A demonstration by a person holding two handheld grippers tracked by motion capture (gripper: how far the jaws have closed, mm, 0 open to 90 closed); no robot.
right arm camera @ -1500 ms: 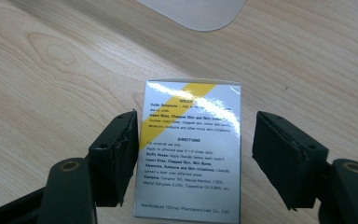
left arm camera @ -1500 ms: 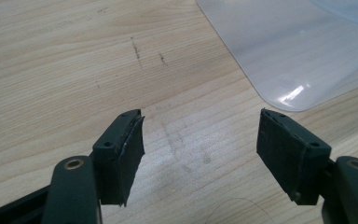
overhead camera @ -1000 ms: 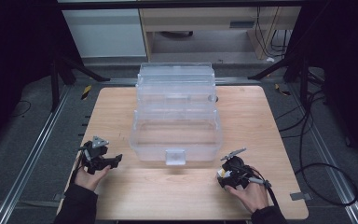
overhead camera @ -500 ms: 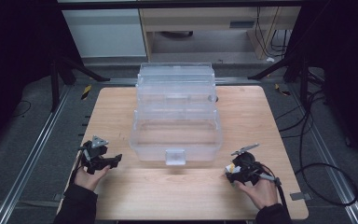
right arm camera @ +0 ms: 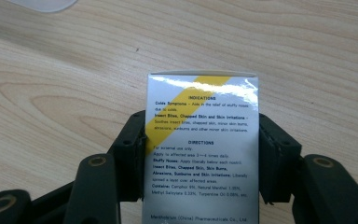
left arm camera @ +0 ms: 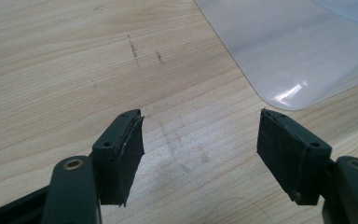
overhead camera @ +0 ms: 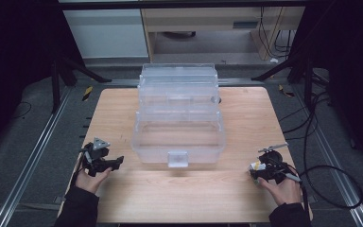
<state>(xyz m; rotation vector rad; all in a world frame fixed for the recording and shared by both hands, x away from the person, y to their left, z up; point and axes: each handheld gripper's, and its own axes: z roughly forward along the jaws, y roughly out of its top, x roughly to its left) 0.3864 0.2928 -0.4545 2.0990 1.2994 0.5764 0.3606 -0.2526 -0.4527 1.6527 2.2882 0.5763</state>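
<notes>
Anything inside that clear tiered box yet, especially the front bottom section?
The clear box looks empty: through its walls only wooden table shows. Tray edges and glare blur the upper tiers, so small items there cannot be ruled out. The right gripper holds a small carton.

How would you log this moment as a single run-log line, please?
left gripper: open, empty, over the table | right gripper: shut on small printed box | clear tiered organizer: mid-table, untouched
</notes>
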